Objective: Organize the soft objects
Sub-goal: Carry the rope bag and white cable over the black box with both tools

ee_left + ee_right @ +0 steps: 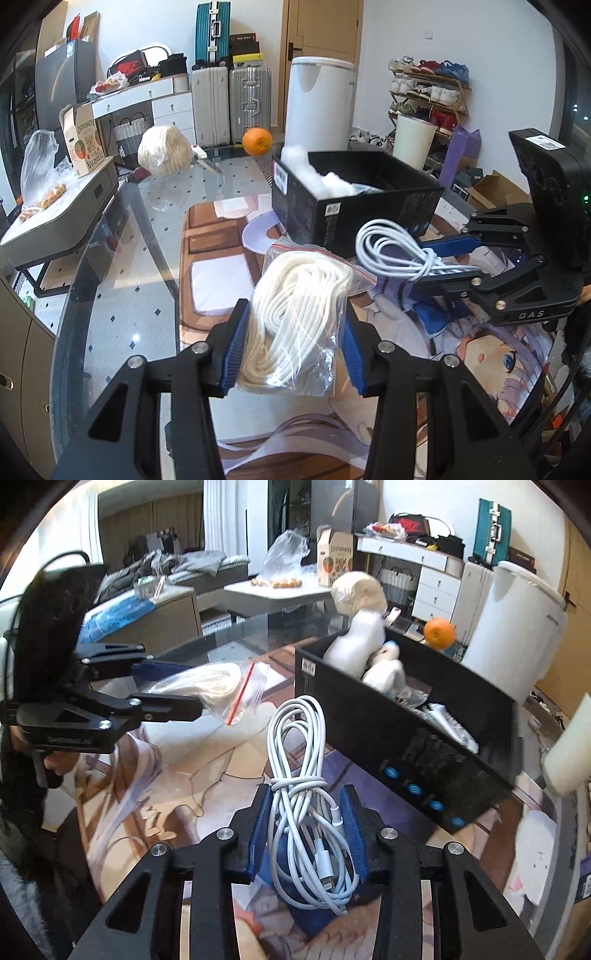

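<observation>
My left gripper (293, 347) is shut on a clear zip bag of cream rope (295, 314), held above the printed mat; the bag also shows in the right wrist view (218, 686). My right gripper (308, 834) is shut on a coiled white cable (306, 775), also seen in the left wrist view (391, 247), just in front of the black box. The open black box (354, 214) (399, 738) holds white stuffing (332, 181) (362, 646) and other soft white items.
An orange (257, 141) and a wrapped cream rope ball (165, 149) sit on the glass table (122, 295) behind the box. A grey stand (74, 199) with a snack bag is at left. A white bin (319, 103) stands beyond.
</observation>
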`<state>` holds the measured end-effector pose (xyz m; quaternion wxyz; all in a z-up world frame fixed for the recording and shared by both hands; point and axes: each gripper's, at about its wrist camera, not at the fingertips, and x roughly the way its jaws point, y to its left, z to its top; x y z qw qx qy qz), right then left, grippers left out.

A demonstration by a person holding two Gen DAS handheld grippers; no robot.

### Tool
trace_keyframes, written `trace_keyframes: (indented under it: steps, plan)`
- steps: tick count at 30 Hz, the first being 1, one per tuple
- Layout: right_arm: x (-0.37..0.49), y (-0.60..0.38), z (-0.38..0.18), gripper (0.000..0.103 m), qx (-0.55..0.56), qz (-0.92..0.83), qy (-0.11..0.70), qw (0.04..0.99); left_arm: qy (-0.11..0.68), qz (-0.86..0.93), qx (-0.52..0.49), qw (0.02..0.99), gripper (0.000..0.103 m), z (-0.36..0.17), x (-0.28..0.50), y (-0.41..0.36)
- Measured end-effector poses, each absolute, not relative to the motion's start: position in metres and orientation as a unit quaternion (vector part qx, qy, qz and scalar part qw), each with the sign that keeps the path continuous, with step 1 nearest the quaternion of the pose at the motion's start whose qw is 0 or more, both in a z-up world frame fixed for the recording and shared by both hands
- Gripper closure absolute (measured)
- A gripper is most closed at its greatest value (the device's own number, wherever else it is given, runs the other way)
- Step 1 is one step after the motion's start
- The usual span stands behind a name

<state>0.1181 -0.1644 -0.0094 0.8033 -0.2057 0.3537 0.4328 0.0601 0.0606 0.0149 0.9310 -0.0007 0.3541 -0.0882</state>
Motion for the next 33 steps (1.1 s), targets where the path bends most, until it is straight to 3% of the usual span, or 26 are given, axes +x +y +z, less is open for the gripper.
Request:
trace_keyframes:
  steps: [16,33]
  plan:
    - [0.13,-0.212,0.046,0.065,-0.15,0.373,0.299,0.866,0.291,-0.112,0.011,0.95,0.058,0.057,0.078,0.036]
    - [0.184,-0.21,0.054,0.065,-0.146,0.332,0.304,0.881,0.283,-0.128,0.013,0.95,0.058,0.068,0.127,0.021]
